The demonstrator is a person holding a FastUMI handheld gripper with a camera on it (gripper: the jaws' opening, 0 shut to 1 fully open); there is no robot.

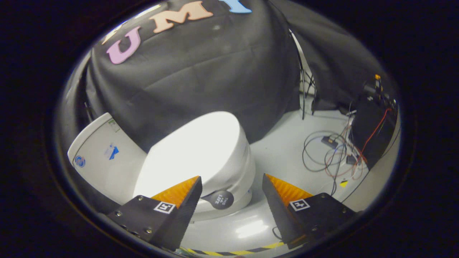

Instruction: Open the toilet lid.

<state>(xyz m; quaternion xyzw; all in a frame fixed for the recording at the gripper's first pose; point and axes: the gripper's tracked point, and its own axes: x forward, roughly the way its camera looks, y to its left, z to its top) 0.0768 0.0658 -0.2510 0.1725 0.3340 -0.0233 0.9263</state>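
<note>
**Lid down, fingers spread for the front edge**

Grey floor [287,150] and black cloth surround the toilet [229,179], tank [104,157] far left. Its lid [193,150] lies shut just beyond the gripper [231,191], whose 2 fingers stand apart, holding nothing, likely aimed to catch the near rim. Cables [333,154] sit well right, clear of the approach.

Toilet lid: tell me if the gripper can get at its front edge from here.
Probably yes. The gripper is open, the closed toilet lid lies just ahead of its fingers, and nothing stands between them.
</note>
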